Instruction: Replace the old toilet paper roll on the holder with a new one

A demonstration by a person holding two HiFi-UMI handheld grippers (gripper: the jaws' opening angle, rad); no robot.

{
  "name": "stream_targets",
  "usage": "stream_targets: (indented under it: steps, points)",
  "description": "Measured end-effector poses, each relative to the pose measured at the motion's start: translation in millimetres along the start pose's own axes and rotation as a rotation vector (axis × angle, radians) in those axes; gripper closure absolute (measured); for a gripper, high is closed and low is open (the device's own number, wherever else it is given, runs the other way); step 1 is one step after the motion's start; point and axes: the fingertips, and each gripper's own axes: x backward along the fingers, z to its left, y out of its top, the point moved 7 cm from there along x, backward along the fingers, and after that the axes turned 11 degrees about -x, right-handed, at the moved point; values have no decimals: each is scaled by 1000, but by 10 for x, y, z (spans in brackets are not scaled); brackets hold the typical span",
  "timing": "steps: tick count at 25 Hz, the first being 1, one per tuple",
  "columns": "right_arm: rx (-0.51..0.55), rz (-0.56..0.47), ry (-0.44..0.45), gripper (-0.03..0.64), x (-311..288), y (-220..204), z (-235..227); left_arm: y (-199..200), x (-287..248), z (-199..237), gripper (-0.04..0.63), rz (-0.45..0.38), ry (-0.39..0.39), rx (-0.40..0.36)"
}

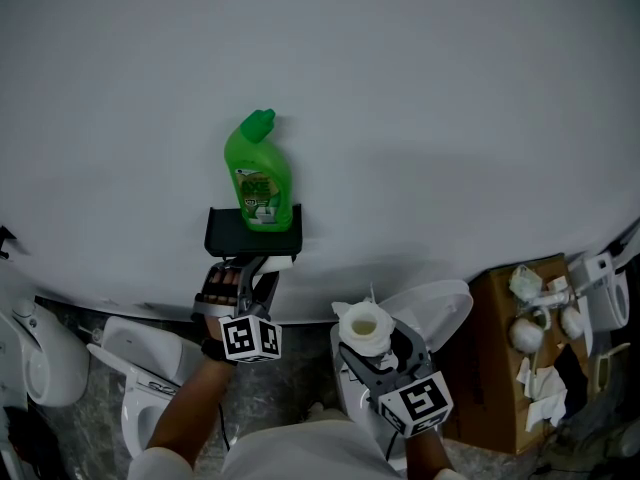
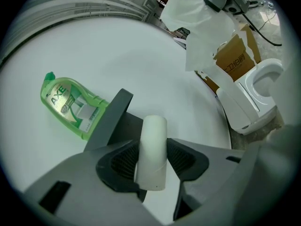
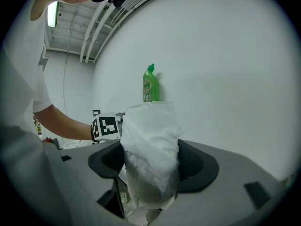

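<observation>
The old toilet paper roll (image 2: 153, 132), a bare white core, sits just under the black holder (image 1: 225, 236), clenched between the left gripper's (image 2: 152, 160) pads. Below and right of the holder, the right gripper (image 3: 151, 165) grasps the new roll (image 1: 362, 320). A green bottle (image 1: 259, 173) stands on the holder.

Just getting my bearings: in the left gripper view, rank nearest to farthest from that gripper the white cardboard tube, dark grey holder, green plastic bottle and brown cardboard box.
1. White cardboard tube: clamped between the left gripper's jaws.
2. Dark grey holder: just beyond the tube.
3. Green plastic bottle: left, past the holder.
4. Brown cardboard box: far upper right.
</observation>
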Motion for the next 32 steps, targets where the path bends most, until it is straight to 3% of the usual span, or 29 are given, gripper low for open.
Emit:
stream_targets:
  steps: [11, 32]
  points:
    - [2, 8, -36, 299, 153, -34, -48, 242, -81, -22, 399, -87, 3, -53]
    - [-11, -26, -227, 299, 797, -77, -39, 989, -151, -19, 403, -299, 2, -100]
